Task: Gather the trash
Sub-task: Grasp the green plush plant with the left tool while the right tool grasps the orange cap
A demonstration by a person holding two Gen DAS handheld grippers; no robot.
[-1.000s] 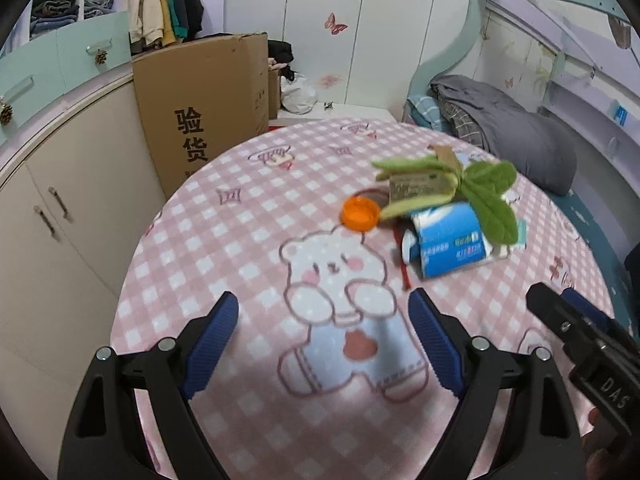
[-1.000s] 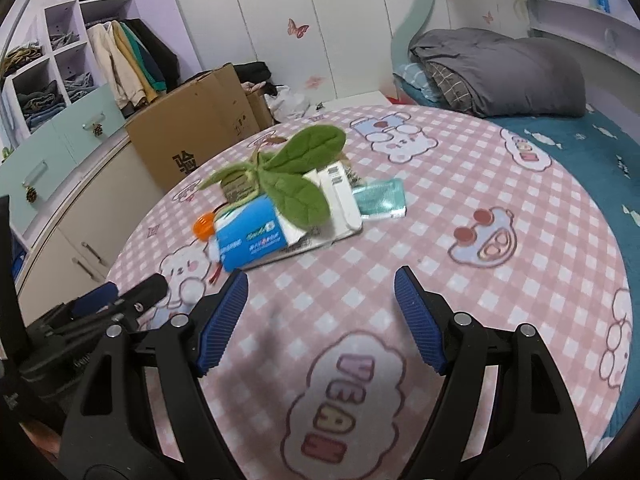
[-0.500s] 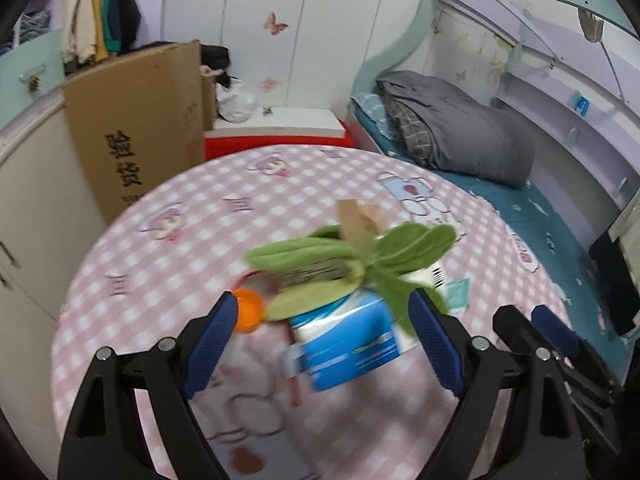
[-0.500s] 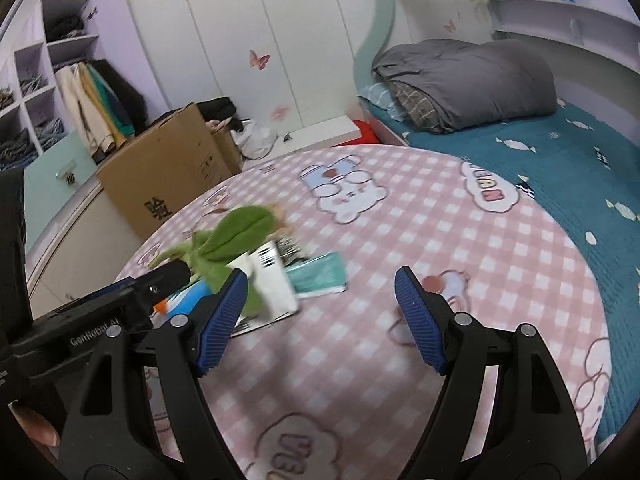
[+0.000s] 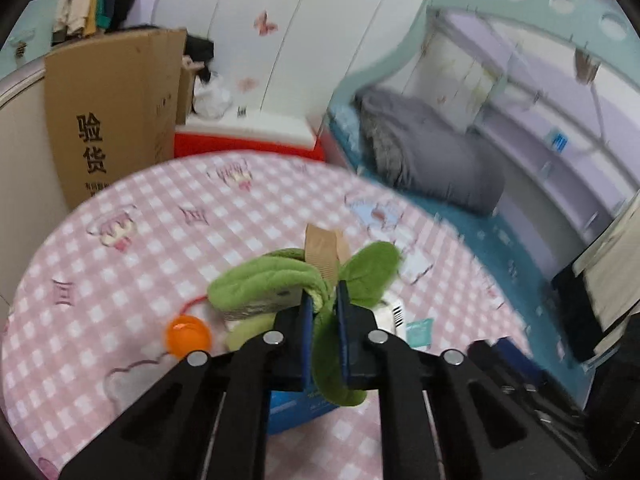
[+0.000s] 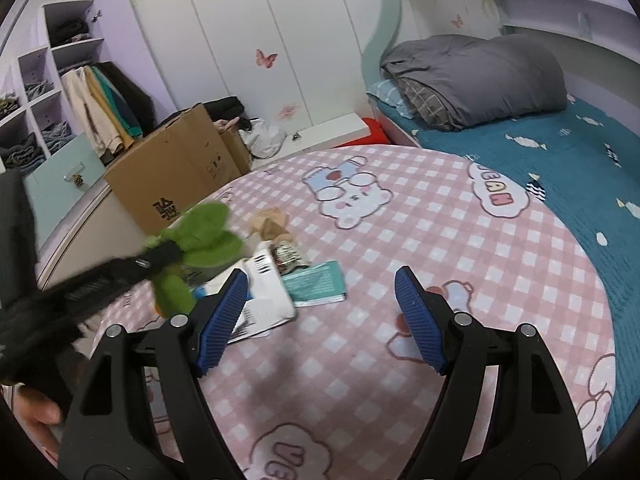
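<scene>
Scene on a round table covered with a pink checked cloth [image 6: 440, 220], read from left to right.

At the far left stands a cardboard box [image 5: 108, 120] printed with black characters, just beyond the table's edge. On the cloth to the left lies an orange bottle cap [image 5: 188, 336], near the pile of trash.

The left gripper [image 5: 324, 304] reaches into the pile; its jaws have just been closing and are now clenched on a green plush leaf toy [image 5: 276, 280], one leaf of which passes between the blue pads and hangs down on the near side. In the right wrist view the same toy [image 6: 204, 236] appears lifted at the gripper's tip, above the other pieces.

Under and beside the toy lie a blue packet [image 5: 296, 412], a brown paper scrap [image 6: 272, 224], a white printed package [image 6: 264, 292] and, to its right, a teal sachet [image 6: 316, 284].

The right gripper [image 6: 320, 320] is released, its jaws wide apart with nothing between them, over bare cloth just to the near right of the pile; its left pad overlaps the white package in the view, but contact cannot be told.

At the far right lies a bed with a teal cover [image 6: 560, 148] and a grey rolled quilt [image 6: 480, 76].
</scene>
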